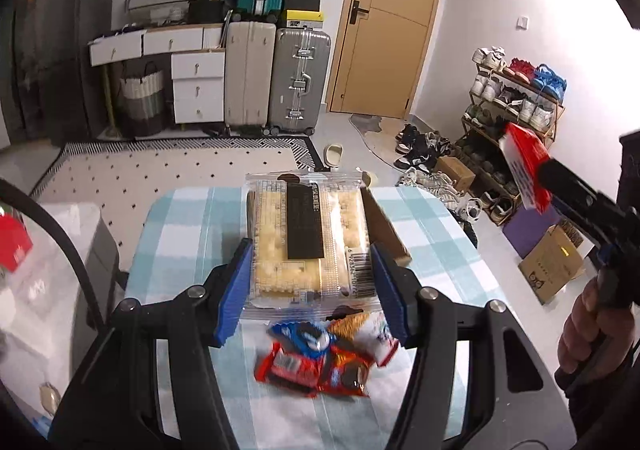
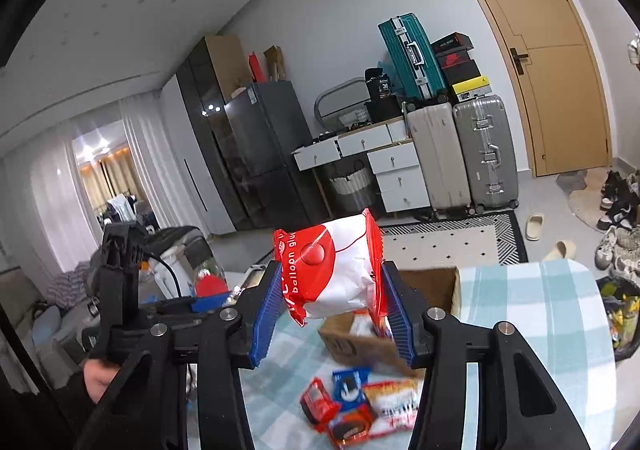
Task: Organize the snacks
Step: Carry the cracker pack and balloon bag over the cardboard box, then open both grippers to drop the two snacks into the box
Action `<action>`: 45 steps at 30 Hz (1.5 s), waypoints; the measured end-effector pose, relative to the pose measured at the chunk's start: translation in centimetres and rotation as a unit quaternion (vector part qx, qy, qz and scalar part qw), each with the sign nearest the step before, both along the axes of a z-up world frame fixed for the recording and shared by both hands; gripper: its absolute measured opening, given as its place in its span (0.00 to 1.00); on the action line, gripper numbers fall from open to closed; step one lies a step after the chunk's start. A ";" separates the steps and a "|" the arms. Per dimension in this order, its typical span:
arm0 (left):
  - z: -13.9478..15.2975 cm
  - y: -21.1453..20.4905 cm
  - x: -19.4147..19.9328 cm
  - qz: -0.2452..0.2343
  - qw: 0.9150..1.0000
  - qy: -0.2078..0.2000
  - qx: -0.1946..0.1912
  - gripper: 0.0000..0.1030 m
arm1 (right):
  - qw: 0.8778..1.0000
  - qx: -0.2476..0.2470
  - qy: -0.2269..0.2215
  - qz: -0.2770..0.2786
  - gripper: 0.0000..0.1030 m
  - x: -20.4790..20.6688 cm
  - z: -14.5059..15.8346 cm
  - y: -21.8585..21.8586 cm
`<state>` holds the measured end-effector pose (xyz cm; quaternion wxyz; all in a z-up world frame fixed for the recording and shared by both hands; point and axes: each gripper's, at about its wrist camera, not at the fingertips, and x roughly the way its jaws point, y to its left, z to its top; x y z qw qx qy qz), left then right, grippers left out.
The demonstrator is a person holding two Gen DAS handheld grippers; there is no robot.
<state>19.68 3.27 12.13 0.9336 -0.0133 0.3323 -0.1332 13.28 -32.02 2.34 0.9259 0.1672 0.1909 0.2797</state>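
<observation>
My left gripper (image 1: 310, 248) is shut on a clear pack of pale biscuits (image 1: 272, 218) with a black label, held above the table. Under it, several small red, blue and orange snack packets (image 1: 316, 358) lie in a heap on the blue-checked tablecloth (image 1: 188, 234). A cardboard box (image 1: 386, 228) shows partly behind the pack. My right gripper (image 2: 331, 267) is shut on a red and white packet (image 2: 344, 250), lifted over the open cardboard box (image 2: 360, 346). The same packet (image 1: 524, 166) appears at the right of the left wrist view.
Suitcases (image 1: 276, 78) and white drawers (image 1: 198, 86) stand against the far wall beside a wooden door (image 1: 392, 22). A shoe rack (image 1: 516, 110) and cardboard boxes (image 1: 552, 266) sit right of the table. A white unit (image 1: 52, 250) stands at its left. A person's hand (image 1: 584, 330) grips the right handle.
</observation>
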 end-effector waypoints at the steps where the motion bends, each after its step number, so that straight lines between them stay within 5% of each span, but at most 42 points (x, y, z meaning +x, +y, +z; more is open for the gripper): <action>1: 0.4 -0.3 0.6 -0.002 1.000 0.001 0.002 0.54 | 1.000 0.004 0.005 0.000 0.48 1.0 0.3 -0.2; 11: 0.6 -3.1 7.7 -0.011 0.999 0.018 0.029 0.54 | 0.999 0.001 0.039 -0.010 0.48 9.1 0.6 -1.0; 25: -9.5 -5.1 15.5 -0.016 0.994 0.094 0.047 0.43 | 0.990 -0.064 0.127 0.010 0.48 17.0 -8.3 2.1; 34: -12.5 -4.1 16.1 -0.010 0.993 0.104 0.061 0.43 | 0.980 -0.094 0.171 0.022 0.48 18.6 -12.9 4.3; 38: -13.2 -3.9 15.6 -0.008 0.991 0.115 0.066 0.47 | 0.975 -0.104 0.196 0.024 0.52 18.8 -14.5 4.7; 42: -13.4 -3.5 14.4 0.000 0.991 0.115 0.071 0.60 | 0.976 -0.114 0.186 0.006 0.73 18.0 -14.7 4.0; 45: -13.3 -3.1 13.1 0.007 0.991 0.107 0.076 0.64 | 0.979 -0.109 0.173 0.004 0.76 16.8 -14.1 3.3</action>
